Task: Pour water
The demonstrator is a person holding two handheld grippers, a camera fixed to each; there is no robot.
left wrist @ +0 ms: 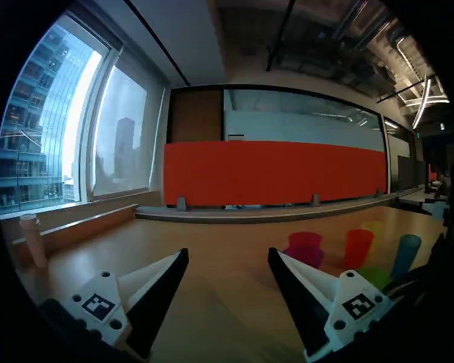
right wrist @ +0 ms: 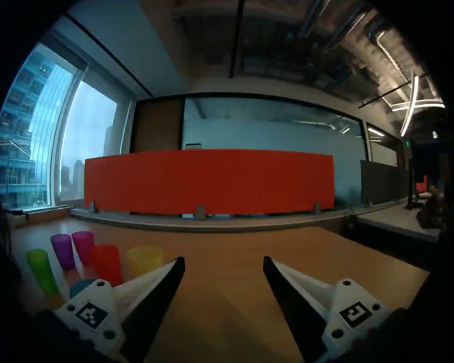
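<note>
Several coloured plastic cups stand in a cluster on the wooden table [left wrist: 227,284]. In the left gripper view they sit at the right: a magenta cup [left wrist: 304,247], a red cup [left wrist: 357,248], a yellow one behind it, a teal cup [left wrist: 405,254] and a green one low down. My left gripper [left wrist: 228,260] is open over bare table, left of the cups. In the right gripper view the cluster is at the lower left: a green cup [right wrist: 39,269], a purple cup [right wrist: 62,250], a red cup [right wrist: 108,263], a yellow cup [right wrist: 145,260]. My right gripper [right wrist: 224,266] is open, empty, right of them.
An orange divider panel [right wrist: 209,181] runs along the table's far edge, with a glass wall behind it. Tall windows [left wrist: 51,145] fill the left side. A brownish bottle [left wrist: 32,239] stands at the far left of the left gripper view. More desks lie at the right.
</note>
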